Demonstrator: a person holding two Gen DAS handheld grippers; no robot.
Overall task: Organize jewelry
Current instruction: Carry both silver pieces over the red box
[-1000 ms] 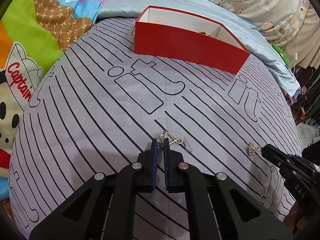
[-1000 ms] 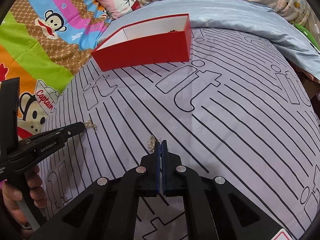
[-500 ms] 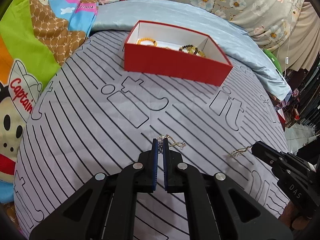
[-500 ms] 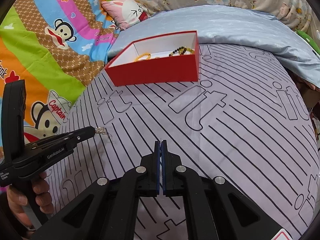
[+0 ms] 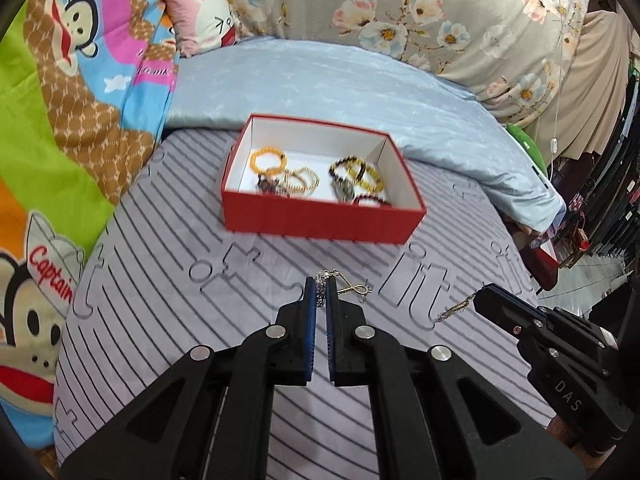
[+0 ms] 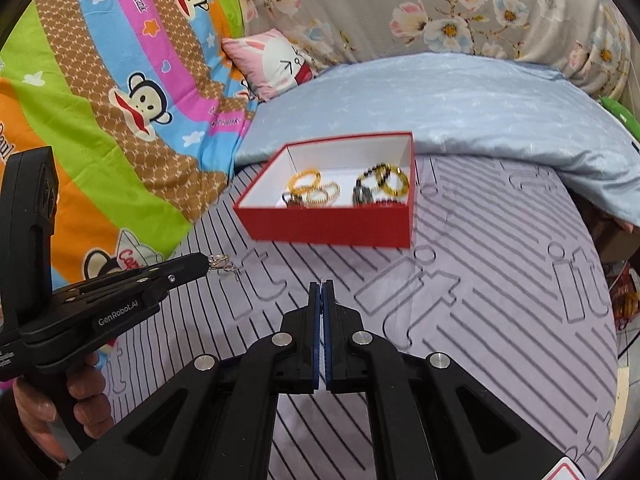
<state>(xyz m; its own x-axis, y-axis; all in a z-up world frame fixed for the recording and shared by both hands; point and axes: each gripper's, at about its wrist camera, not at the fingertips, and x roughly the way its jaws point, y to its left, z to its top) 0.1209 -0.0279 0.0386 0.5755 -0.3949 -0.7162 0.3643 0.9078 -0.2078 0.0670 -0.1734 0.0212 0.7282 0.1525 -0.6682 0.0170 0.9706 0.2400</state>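
Above the striped grey bed cover point(image 5: 168, 312), both grippers' jaws clamp small metal earrings point(image 5: 352, 289); carry them level to the far red cardboard box point(image 5: 320, 220).

Red box point(image 5: 320, 222), white inside; lilac black-striped sheet point(image 5: 160, 300); grey floral cloth point(image 5: 440, 12).

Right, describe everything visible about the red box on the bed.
The red box is a shallow, open-topped rectangle, seemingly cardboard, red outside and white inside, with no lid in view. It sits flat on the grey striped bedspread, its far side close to the light blue quilt. Inside lie several beaded bracelets: an orange one, gold-coloured ones, and darker ones, slightly blurred. Neither gripper touches it; both are nearer the camera.
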